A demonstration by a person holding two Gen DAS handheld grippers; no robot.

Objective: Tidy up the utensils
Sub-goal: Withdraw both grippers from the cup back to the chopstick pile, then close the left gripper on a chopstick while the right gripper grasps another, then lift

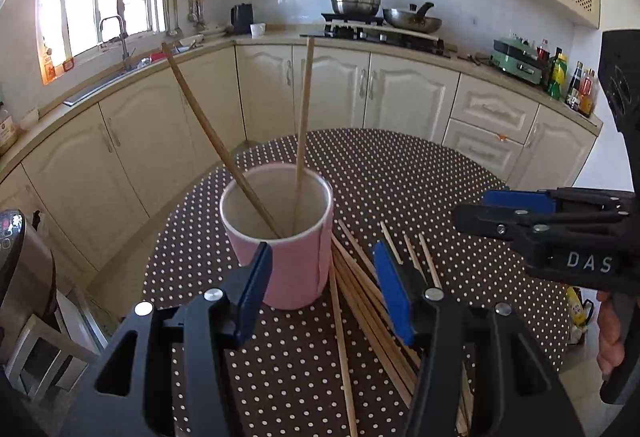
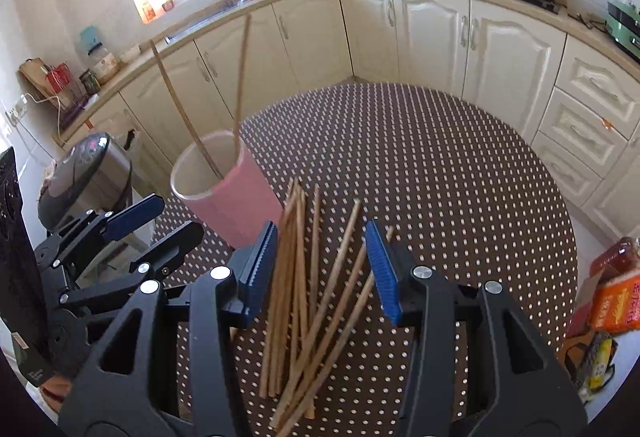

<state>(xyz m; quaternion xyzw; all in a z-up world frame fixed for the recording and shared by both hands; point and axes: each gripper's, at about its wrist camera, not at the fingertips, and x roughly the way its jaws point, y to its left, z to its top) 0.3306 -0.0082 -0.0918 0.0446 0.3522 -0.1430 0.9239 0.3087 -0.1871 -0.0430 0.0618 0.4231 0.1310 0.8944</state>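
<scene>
cup (image 1: pixel 280 269): pink outside, white inside, upright, frame centre in the left view
sticks in cup (image 1: pixel 302 125): two wooden chopsticks, leaning apart
loose sticks (image 2: pixel 304 293): wooden heap lying flat, lower centre, right of cup

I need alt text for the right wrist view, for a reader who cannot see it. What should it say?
The open right gripper hangs over a loose pile of chopsticks on a dotted table, holding nothing. A pink cup with two chopsticks in it stands to the pile's left, and the left gripper shows at the left edge.
</scene>
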